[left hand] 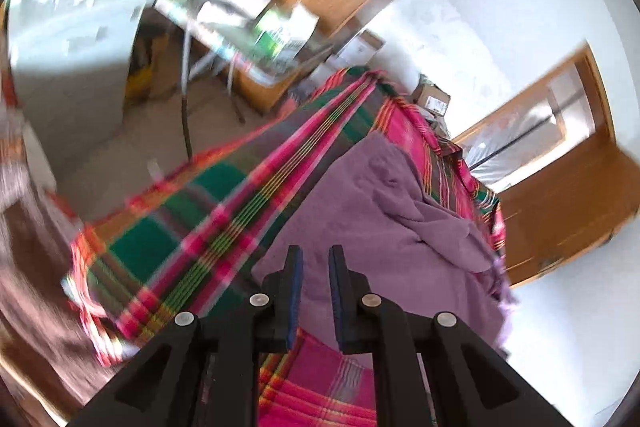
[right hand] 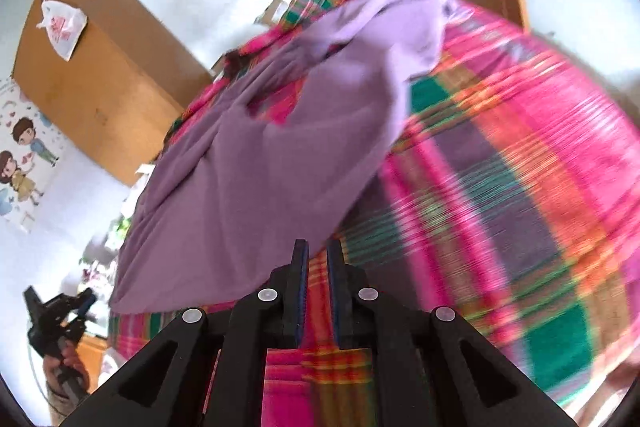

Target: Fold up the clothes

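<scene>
- Hovering over the purple garment (left hand: 360,211), your left gripper (left hand: 316,255) has its fingers parted by a narrow gap, holding nothing; the cloth lies just ahead of and beneath the tips, on the plaid bedspread (left hand: 168,239).
- Your right gripper (right hand: 318,251) is likewise slightly parted and empty, with the garment's edge just beyond its fingertips.
- Closing too deep could pinch the bedspread along with the garment.
- Both views are motion-blurred; a hurried grab may miss the hem.
- No writing is readable.
</scene>
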Demonstrator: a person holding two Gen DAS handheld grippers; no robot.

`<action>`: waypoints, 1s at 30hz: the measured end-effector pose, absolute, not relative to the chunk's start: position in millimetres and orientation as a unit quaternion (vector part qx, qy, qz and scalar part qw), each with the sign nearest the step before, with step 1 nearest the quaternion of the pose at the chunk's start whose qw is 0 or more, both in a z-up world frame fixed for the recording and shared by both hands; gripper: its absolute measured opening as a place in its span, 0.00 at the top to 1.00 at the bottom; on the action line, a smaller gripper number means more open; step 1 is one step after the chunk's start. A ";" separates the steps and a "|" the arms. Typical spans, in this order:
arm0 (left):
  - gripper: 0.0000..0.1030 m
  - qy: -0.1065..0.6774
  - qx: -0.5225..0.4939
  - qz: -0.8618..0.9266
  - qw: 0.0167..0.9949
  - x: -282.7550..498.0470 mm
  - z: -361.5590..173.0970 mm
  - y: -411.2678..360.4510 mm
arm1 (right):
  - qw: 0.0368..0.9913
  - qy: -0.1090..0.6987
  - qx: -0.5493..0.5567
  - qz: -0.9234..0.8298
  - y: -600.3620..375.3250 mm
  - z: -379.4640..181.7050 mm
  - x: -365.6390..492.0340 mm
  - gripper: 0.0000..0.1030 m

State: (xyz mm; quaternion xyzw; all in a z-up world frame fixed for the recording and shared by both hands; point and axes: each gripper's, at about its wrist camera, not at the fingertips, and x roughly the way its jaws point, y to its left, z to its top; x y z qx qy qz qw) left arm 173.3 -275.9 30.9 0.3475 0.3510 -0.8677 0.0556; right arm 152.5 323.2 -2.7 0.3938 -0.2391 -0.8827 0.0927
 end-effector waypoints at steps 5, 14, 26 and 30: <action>0.84 0.288 0.363 -0.886 -0.022 150.0 40.3 -227.0 | 0.047 -0.233 0.365 -0.900 353.8 9.0 140.0 0.89; 0.81 0.186 0.441 -0.867 -0.143 104.8 18.8 -110.4 | 0.027 -0.219 0.354 -0.909 389.0 11.7 99.2 0.75; 0.79 0.063 0.465 -0.839 -0.275 32.0 30.3 30.7 | 0.025 -0.211 0.373 -0.903 425.8 8.7 27.0 0.69; 0.77 0.066 0.491 -0.808 -0.320 -8.7 30.6 68.9 | 0.032 -0.218 0.387 -0.895 431.4 4.7 1.1 0.68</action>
